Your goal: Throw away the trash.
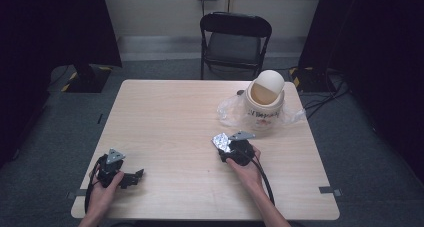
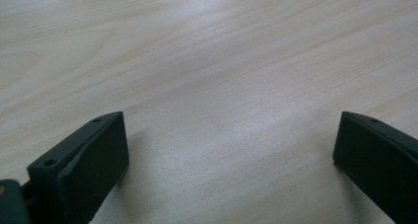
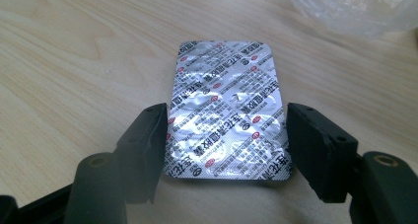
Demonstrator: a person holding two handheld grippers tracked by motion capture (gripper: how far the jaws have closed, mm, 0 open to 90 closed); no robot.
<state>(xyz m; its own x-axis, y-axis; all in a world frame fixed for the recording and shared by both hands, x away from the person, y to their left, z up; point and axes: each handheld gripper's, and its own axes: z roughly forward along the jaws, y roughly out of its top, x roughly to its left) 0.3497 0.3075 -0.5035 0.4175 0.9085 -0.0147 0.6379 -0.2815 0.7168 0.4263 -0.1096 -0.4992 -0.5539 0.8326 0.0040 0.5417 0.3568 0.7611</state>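
A silver foil blister pack (image 3: 226,86) with red and black print lies between the jaws of my right gripper (image 3: 226,118), which is shut on its two long edges. From above, the pack (image 1: 220,141) sticks out toward the left of the right gripper (image 1: 227,148), near the middle of the table's front half. My left gripper (image 1: 138,175) rests at the front left of the wooden table (image 1: 165,117), jaws pointing right. Up close, the left gripper (image 2: 231,130) is wide open over bare wood.
A small cream swing-lid bin (image 1: 264,99) lined with a clear plastic bag (image 1: 227,112) stands at the back right of the table, just beyond the right gripper. The bag's edge (image 3: 355,7) is close ahead of the pack. A black folding chair (image 1: 235,39) stands behind the table.
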